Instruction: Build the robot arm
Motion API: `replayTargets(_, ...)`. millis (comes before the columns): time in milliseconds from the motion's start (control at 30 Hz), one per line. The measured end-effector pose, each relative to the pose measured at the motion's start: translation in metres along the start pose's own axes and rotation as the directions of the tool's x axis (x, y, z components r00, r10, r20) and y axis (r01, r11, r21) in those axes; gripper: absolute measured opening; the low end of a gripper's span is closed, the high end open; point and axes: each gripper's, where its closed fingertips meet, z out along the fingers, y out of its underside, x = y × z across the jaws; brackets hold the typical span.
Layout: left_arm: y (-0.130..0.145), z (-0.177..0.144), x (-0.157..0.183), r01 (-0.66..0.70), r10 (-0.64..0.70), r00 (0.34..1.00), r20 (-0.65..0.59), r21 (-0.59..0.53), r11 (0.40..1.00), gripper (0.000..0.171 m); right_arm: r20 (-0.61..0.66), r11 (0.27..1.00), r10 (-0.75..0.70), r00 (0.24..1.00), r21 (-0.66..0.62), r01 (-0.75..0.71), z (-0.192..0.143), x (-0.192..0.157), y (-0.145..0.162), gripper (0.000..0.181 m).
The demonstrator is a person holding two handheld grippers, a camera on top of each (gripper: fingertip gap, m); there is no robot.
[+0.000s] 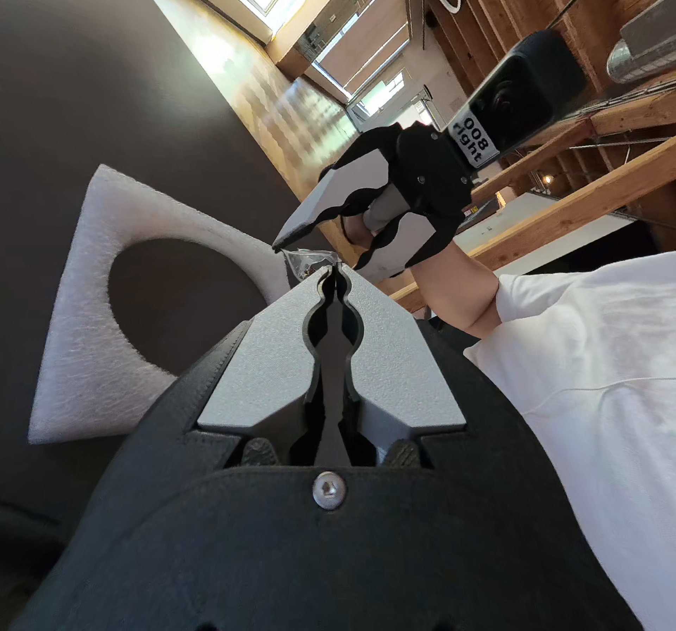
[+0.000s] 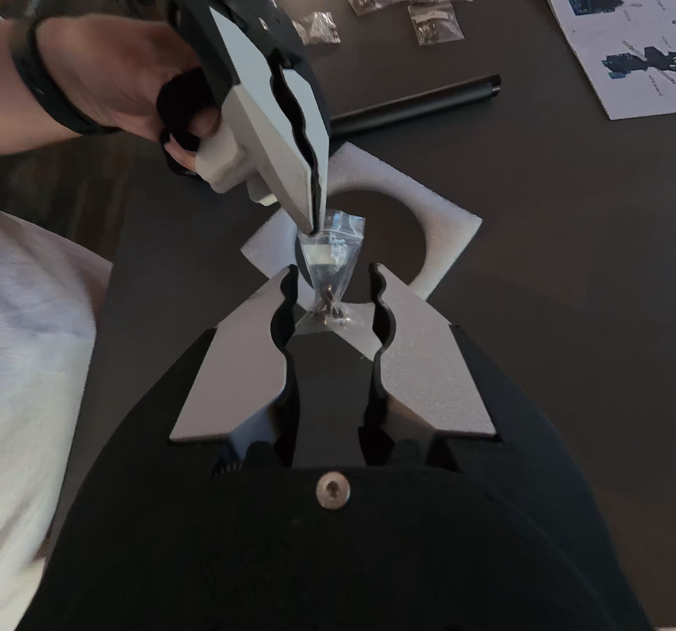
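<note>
Clear screw bag (image 2: 331, 266) pinched in left gripper (image 2: 315, 227); right gripper (image 2: 333, 273) spread beneath.

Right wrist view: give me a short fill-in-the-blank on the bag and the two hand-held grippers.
1. The left hand-held gripper is shut on the top corner of a clear ____ holding small dark hardware.
2. The right hand-held gripper has its jaws ____, one on each side of the bag.
3. Under the bag lies a white foam square with a ____ hole cut in it.
4. Beyond the foam lies a black ____ on the dark table.

Missing words: bag; open; round; tube
</note>
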Motion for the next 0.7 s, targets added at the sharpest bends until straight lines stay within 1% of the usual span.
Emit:
replayTargets(133,0.003,0.001,0.004,-0.037,0.037,0.999,-0.014,-0.03,0.999,0.0,0.07,0.997,0.029,0.997,0.074,-0.034,-0.001,-0.005,-0.012,0.043)
replayTargets(267,0.004,0.002,0.01,-0.074,0.073,0.997,-0.039,-0.031,0.997,0.0,0.174,0.99,0.077,0.982,0.099,-0.096,-0.003,-0.011,-0.016,0.035)
replayTargets(400,0.006,0.001,0.009,-0.064,0.062,0.997,-0.04,-0.034,0.997,0.0,0.168,0.995,0.043,0.985,0.086,-0.058,-0.002,-0.013,-0.015,0.029)
replayTargets(500,0.004,0.0,0.005,-0.057,0.057,0.998,-0.02,-0.026,0.998,0.0,0.162,0.995,0.068,0.984,0.063,-0.079,0.002,-0.011,-0.013,0.022)
replayTargets(533,0.002,-0.001,0.005,-0.047,0.047,0.999,-0.022,-0.011,0.999,0.004,0.15,0.995,0.074,0.986,0.051,-0.083,0.003,-0.009,-0.012,0.021)
replayTargets(633,-0.008,-0.011,0.001,0.0,0.0,1.0,-0.017,0.038,0.999,0.027,0.105,0.996,0.082,0.991,-0.026,-0.08,0.008,0.0,-0.003,0.02)
replayTargets(700,-0.016,-0.023,0.001,-0.007,0.007,1.0,0.001,0.068,0.998,0.028,0.09,0.994,0.086,0.992,-0.082,-0.079,0.011,0.002,0.002,0.02)
